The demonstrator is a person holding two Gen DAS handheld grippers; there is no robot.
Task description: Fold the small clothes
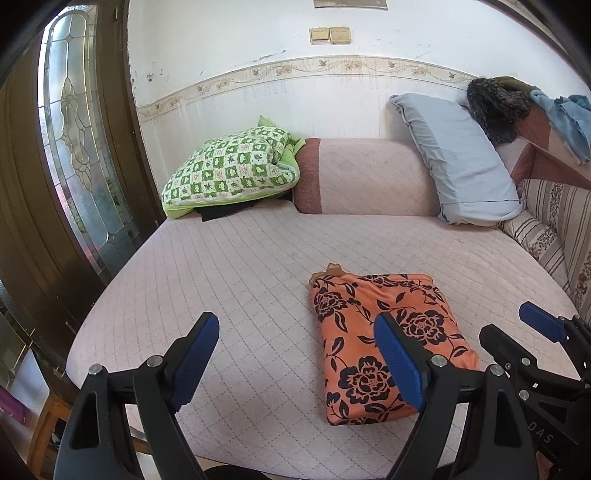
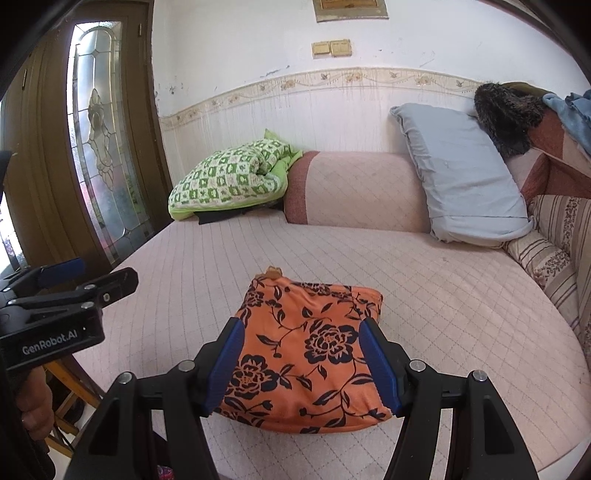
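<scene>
folded garment (image 2: pixel 306 354) on bed (image 2: pixel 461 295), pillows (image 2: pixel 461 177) behind

a pink quilted bed (image 1: pixel 229 266) fills the room's middle. behind the bed, a white wall (image 1: pixel 229 40) carries a floral border strip (image 1: pixel 303 70) and two yellowed switches (image 1: pixel 330 35). left of the bed stands a dark wooden door (image 1: pixel 22 177) with leaded glass (image 1: pixel 74 122), daylight coming through it.

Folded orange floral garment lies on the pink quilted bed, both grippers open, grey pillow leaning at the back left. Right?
Not quite: the grey pillow leans at the back right, as the right wrist view shows. The green checked quilt is back left. The rest holds.
</scene>
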